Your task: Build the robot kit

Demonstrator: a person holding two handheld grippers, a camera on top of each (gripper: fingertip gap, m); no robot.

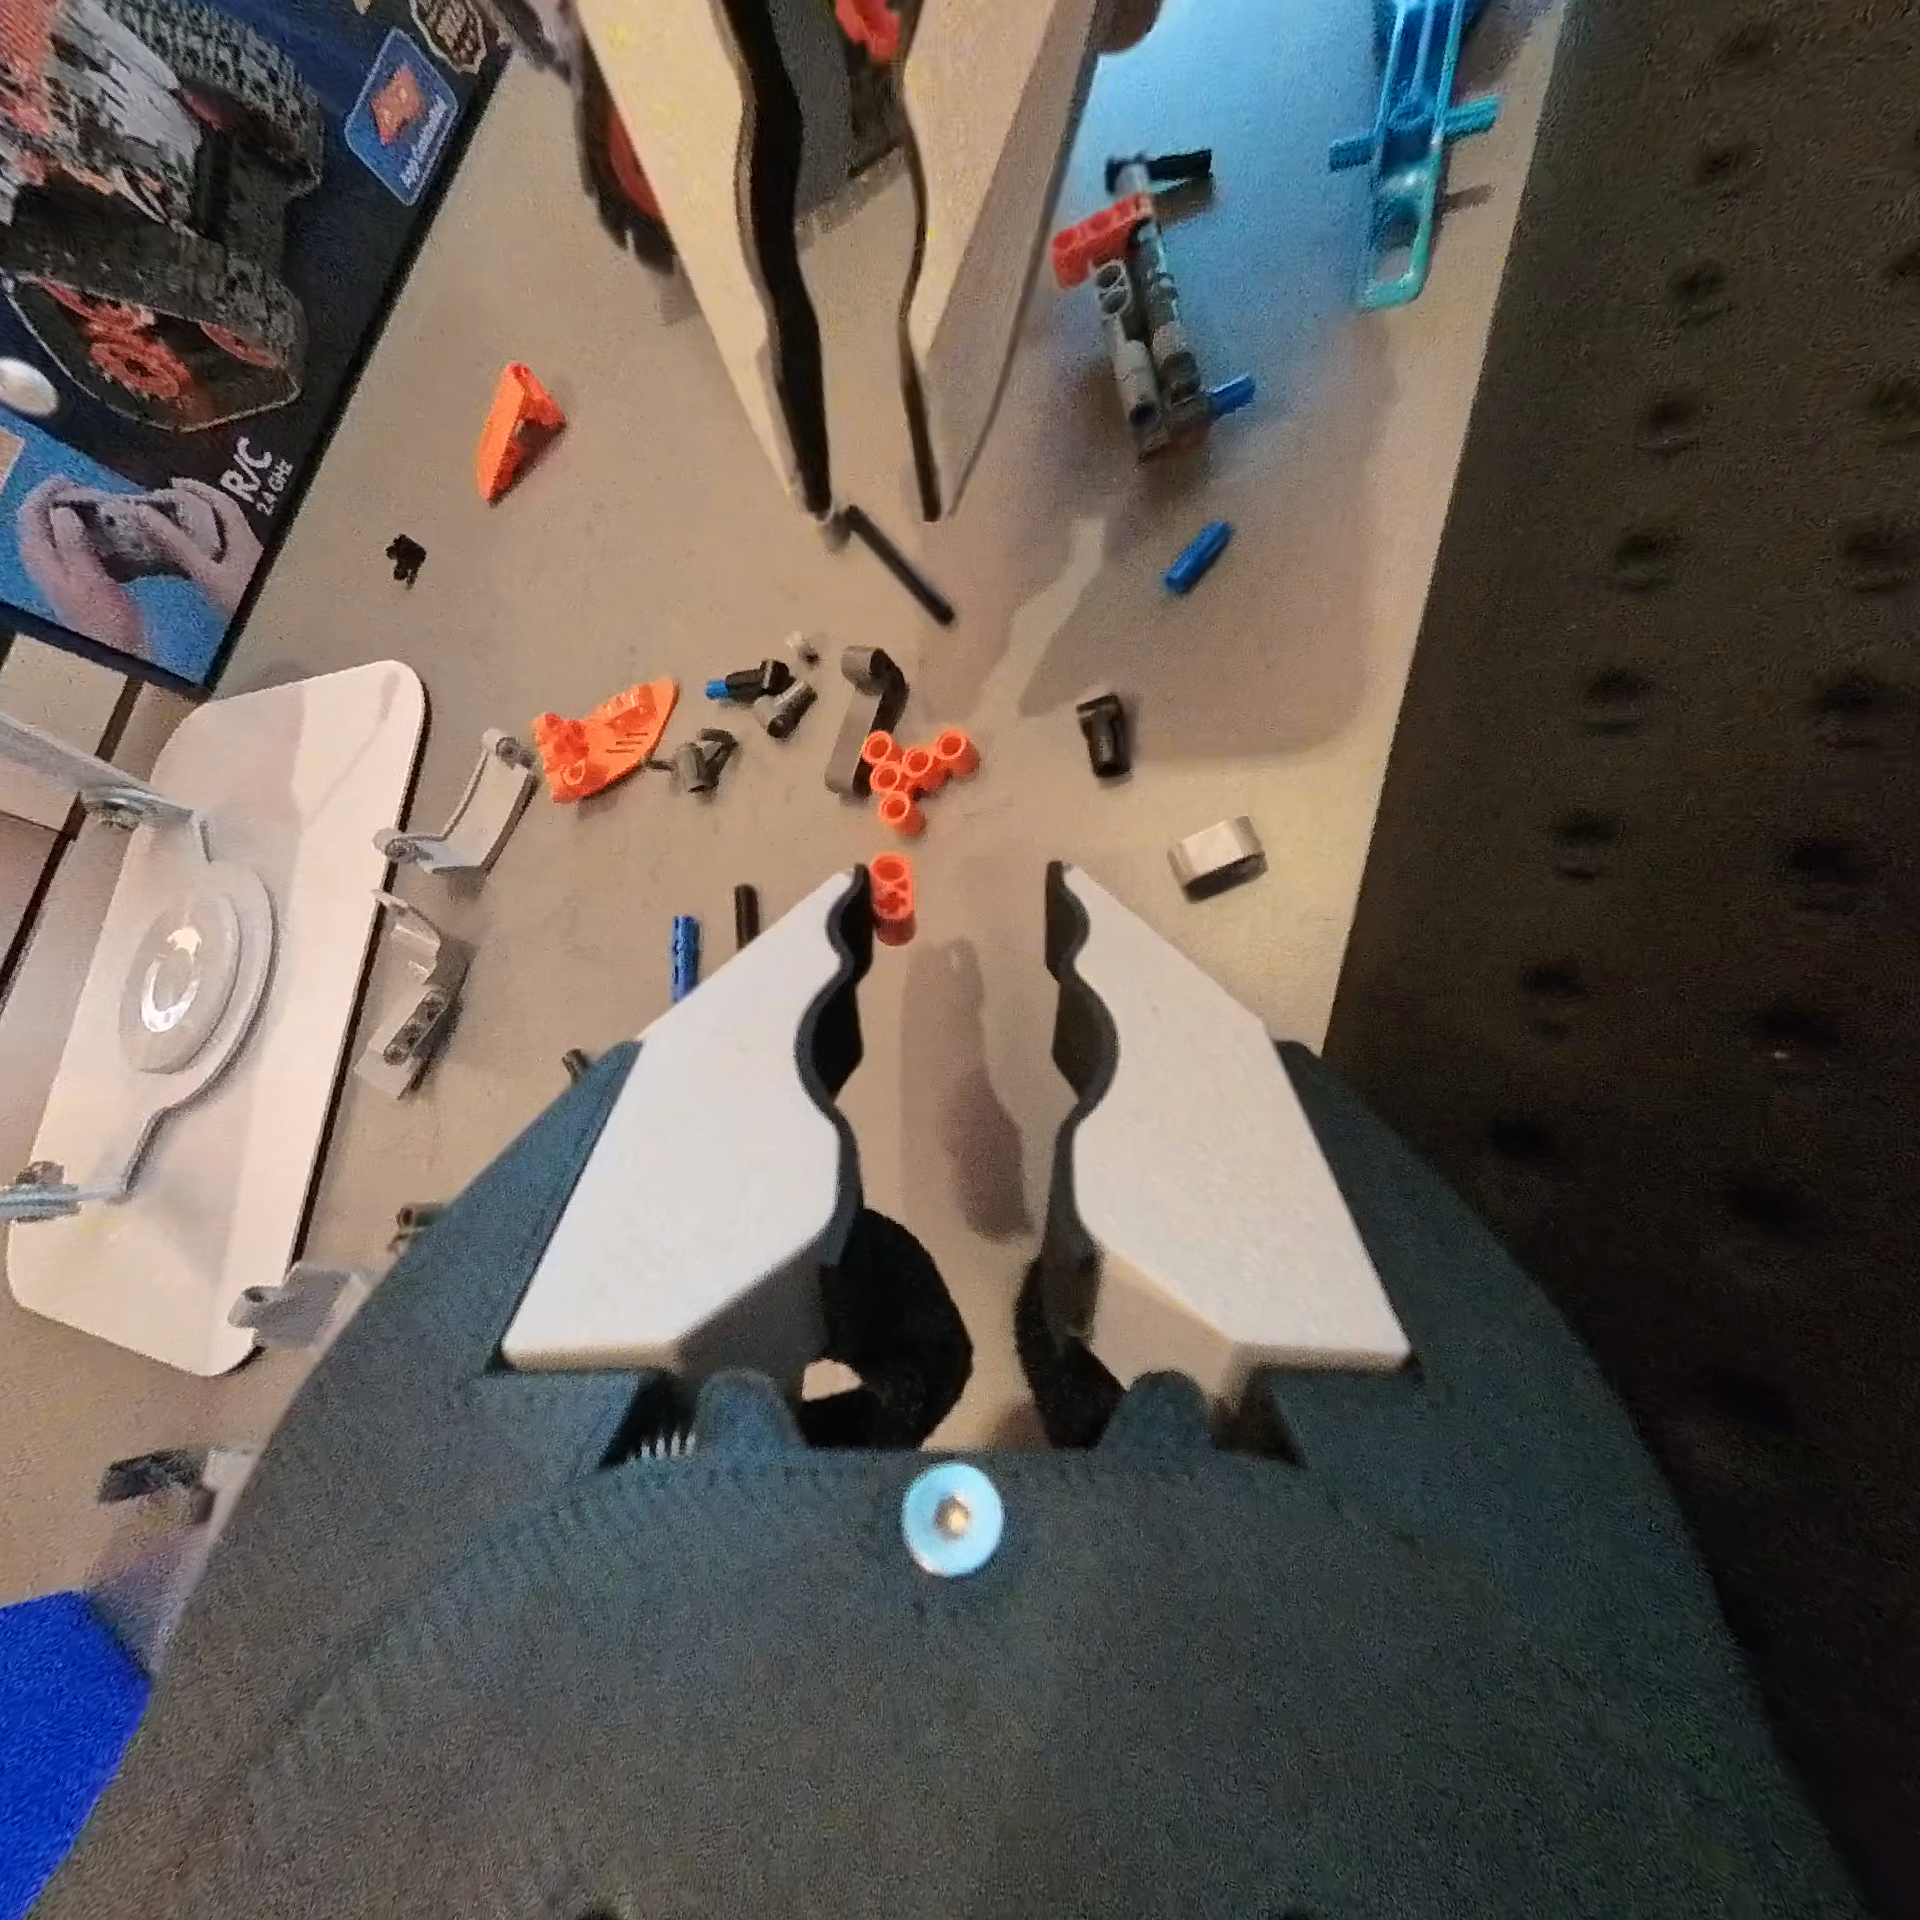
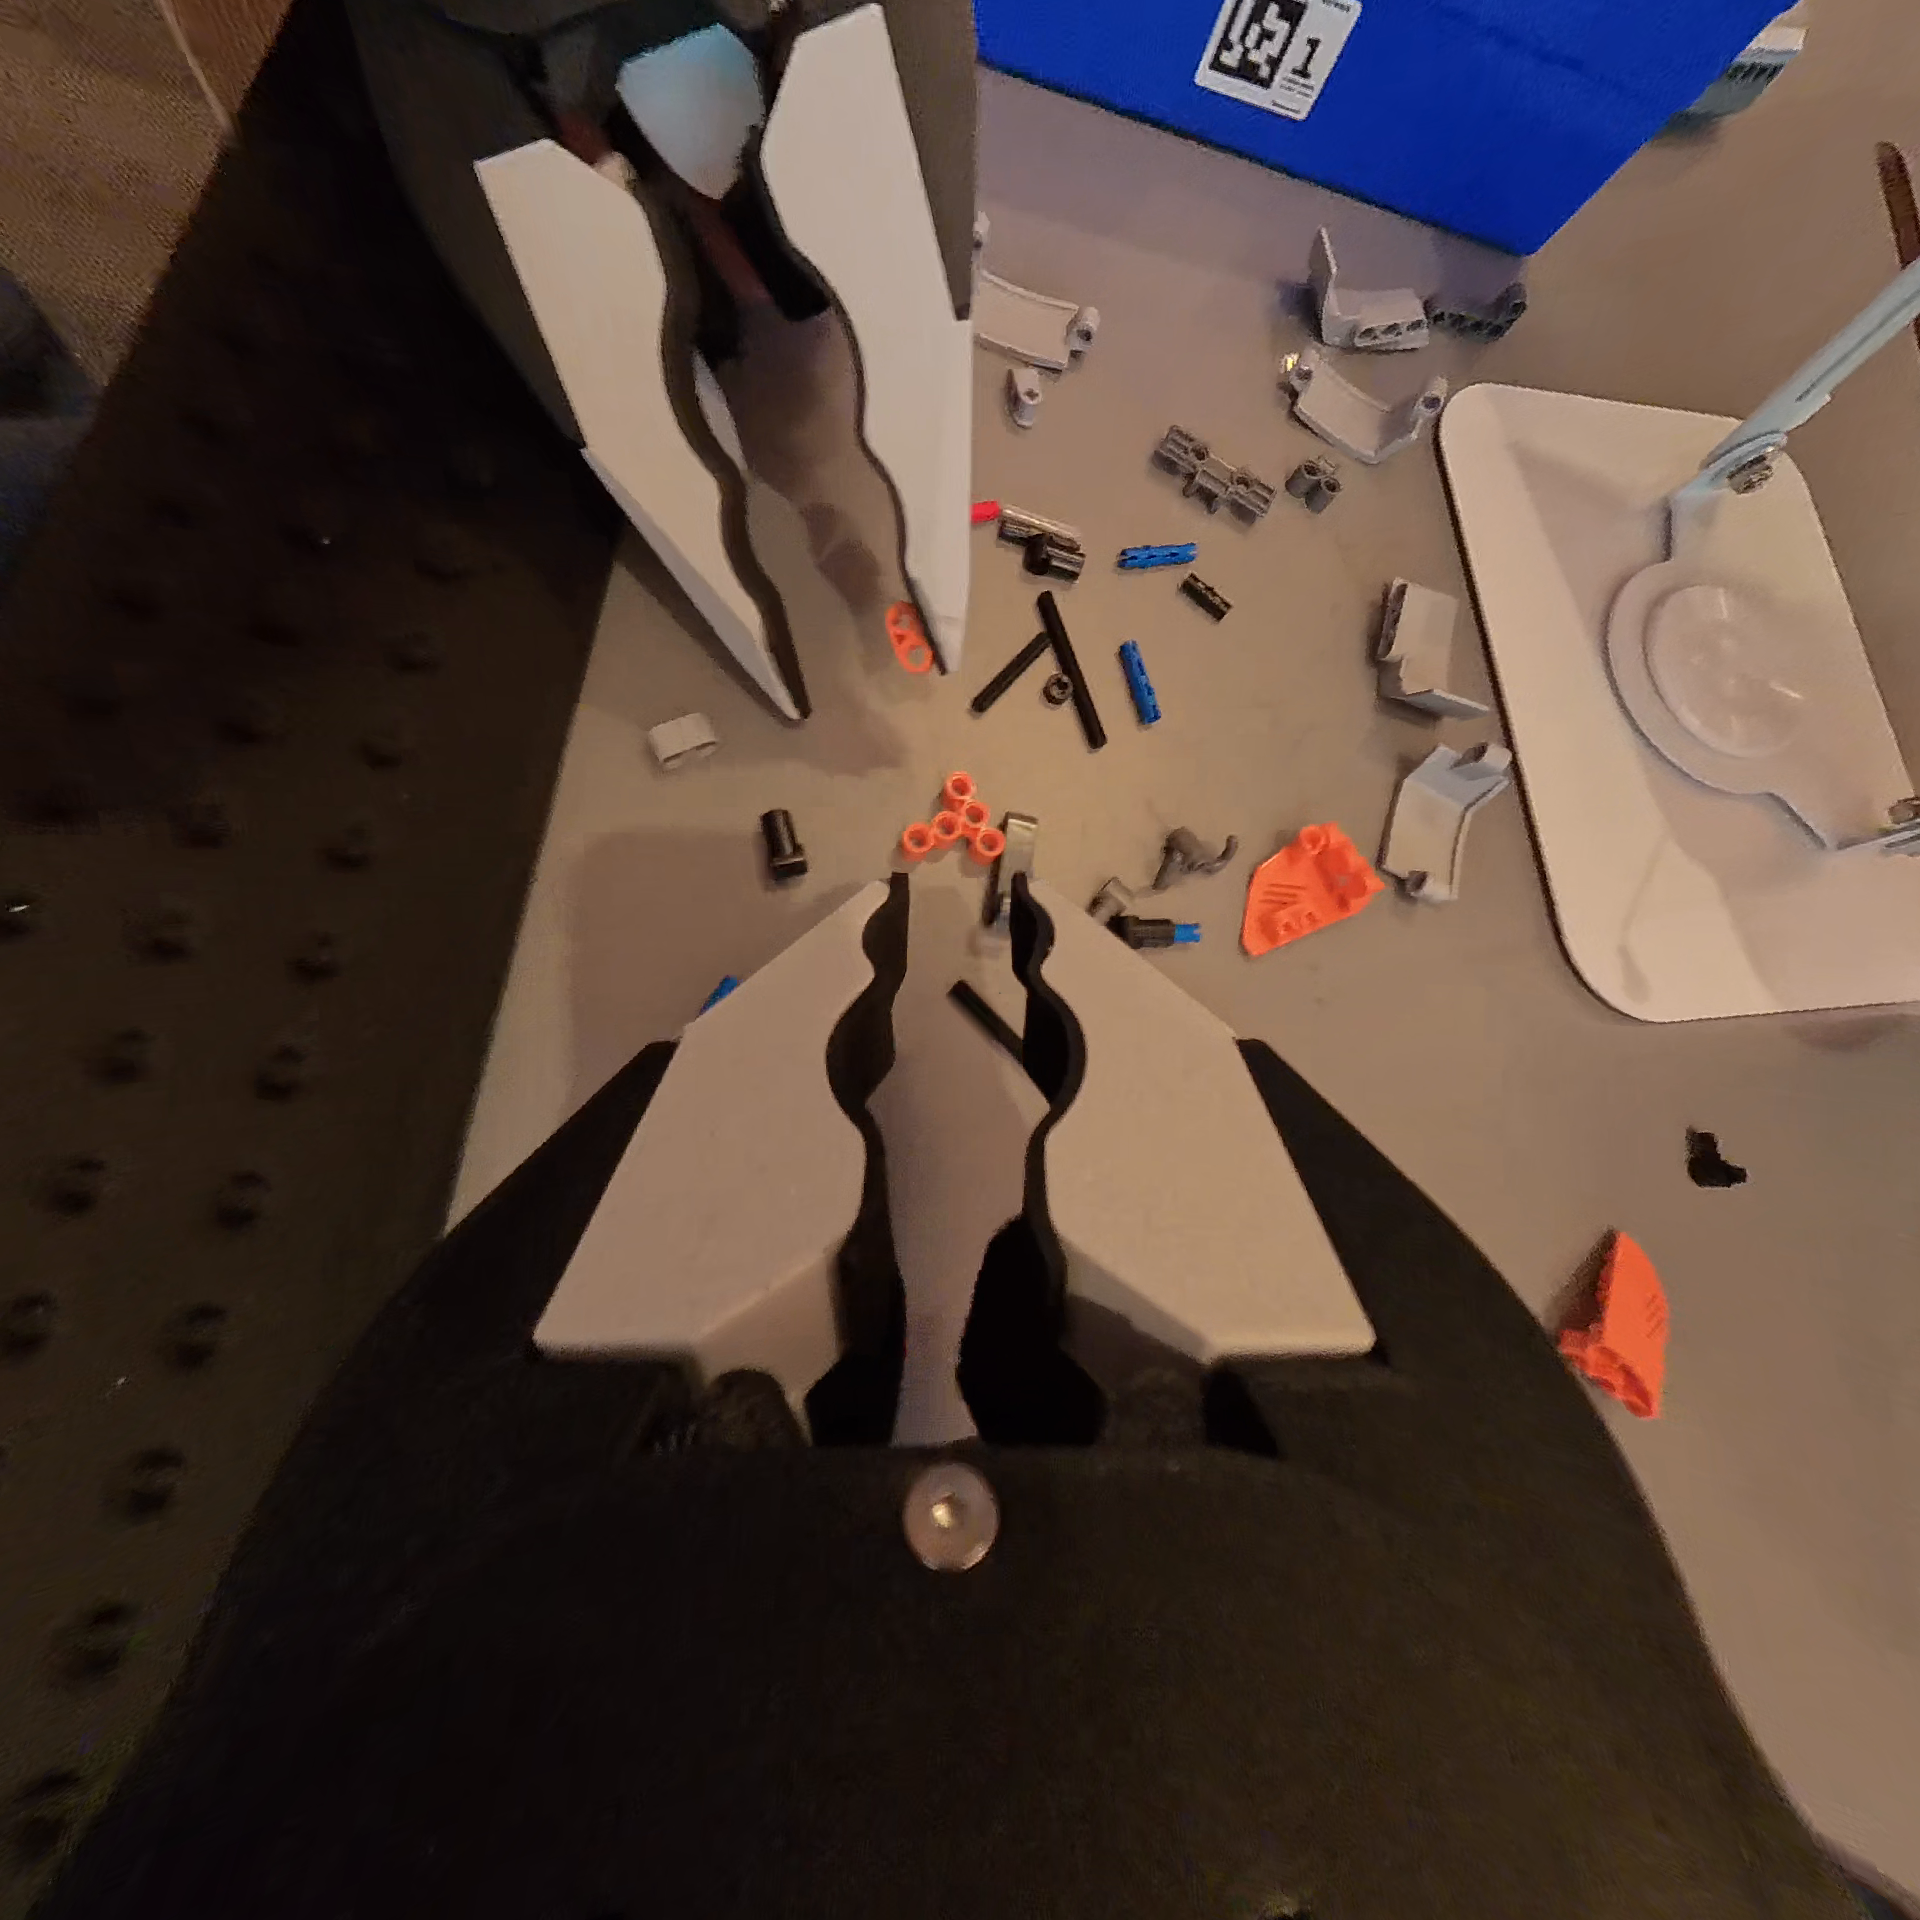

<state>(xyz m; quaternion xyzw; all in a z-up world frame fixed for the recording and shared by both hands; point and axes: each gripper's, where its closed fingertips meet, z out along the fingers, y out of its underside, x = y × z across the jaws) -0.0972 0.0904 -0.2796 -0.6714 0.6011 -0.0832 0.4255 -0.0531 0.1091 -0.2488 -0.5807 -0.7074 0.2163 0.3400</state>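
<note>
Now both my grippers hang open and empty; the small orange connector [image 1: 890, 896] lies just beside my left gripper [image 1: 954, 881] tips, at frame centre, its long axis pointing away

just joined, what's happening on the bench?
Two handheld claws hang over a grey table strewn with small building-toy parts. The left claw is open; a short orange two-hole connector sits against one finger, though whether it is held or merely touching is unclear. The right claw is open and empty, tips near a cluster of orange connectors. A white tray sits beside them.
</note>
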